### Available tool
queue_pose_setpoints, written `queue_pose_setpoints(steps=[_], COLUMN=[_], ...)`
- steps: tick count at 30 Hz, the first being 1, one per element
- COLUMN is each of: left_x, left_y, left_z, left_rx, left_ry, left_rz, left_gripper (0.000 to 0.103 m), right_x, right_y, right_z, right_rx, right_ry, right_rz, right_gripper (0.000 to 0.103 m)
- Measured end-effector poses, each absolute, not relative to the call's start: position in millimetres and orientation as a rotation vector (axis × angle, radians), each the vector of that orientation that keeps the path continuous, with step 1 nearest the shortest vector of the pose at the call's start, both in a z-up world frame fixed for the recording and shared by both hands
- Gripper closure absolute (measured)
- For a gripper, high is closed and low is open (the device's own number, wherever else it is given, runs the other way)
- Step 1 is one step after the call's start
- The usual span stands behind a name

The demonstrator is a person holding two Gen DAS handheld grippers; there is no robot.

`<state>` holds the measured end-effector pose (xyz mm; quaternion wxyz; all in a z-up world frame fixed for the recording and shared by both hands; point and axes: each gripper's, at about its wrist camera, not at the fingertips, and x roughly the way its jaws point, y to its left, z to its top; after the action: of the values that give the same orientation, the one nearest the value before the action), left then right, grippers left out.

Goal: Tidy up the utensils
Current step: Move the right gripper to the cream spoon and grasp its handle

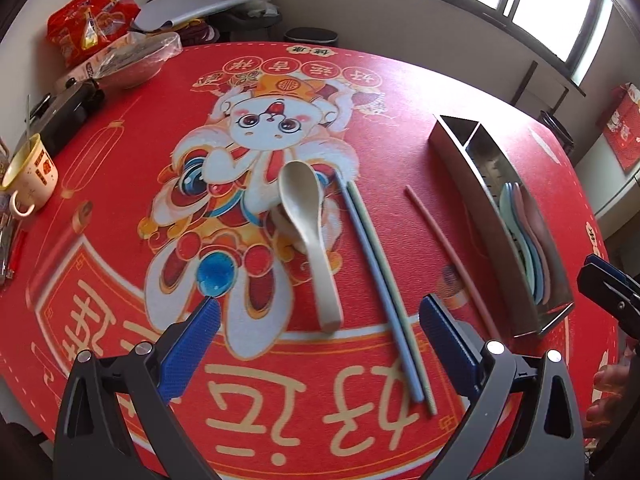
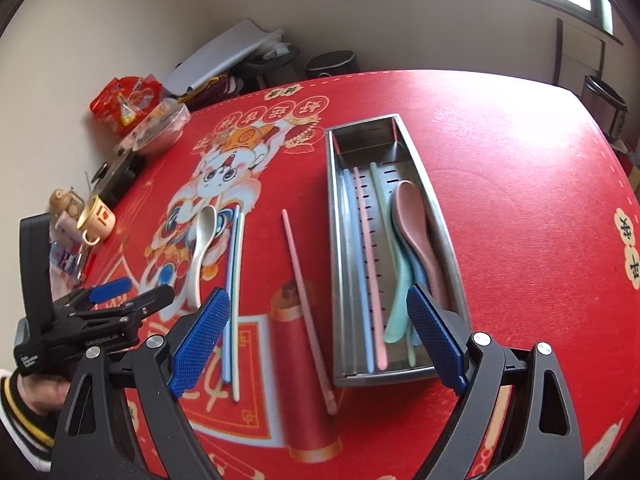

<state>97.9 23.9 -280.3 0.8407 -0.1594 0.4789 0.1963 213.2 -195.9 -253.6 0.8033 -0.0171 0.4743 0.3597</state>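
Observation:
A beige spoon (image 1: 308,236) lies on the red tablecloth, with a blue chopstick (image 1: 378,284) and a green chopstick (image 1: 394,300) side by side to its right and a pink chopstick (image 1: 444,248) further right. A steel utensil tray (image 1: 472,200) holds pink, blue and green spoons (image 2: 412,240) and several chopsticks (image 2: 368,264). My left gripper (image 1: 320,308) is open and empty, just above the spoon's handle end. My right gripper (image 2: 320,304) is open and empty, over the loose pink chopstick (image 2: 306,304) and the tray's (image 2: 340,264) near end.
A cream mug (image 1: 32,176), a black box (image 1: 68,112), a clear bowl (image 1: 136,60) and red snack bags (image 1: 88,24) crowd the table's far left edge. A black bin (image 2: 332,64) stands beyond the table. The tablecloth (image 2: 520,200) spreads right of the tray.

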Motion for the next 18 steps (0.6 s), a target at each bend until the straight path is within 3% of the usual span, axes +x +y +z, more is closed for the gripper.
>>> queue_pose_setpoints(steps=[18], left_x=[41.4], left_y=[132.9], left_z=[-324.0], left_rx=[-0.440], left_ry=[1.044], left_rz=[0.437], left_gripper=[0.006], right_x=[183.0], right_y=[-53.2], right_z=[-298.8], right_rx=[-0.142], right_ry=[1.157], right_rz=[0.933], right_gripper=[0.017])
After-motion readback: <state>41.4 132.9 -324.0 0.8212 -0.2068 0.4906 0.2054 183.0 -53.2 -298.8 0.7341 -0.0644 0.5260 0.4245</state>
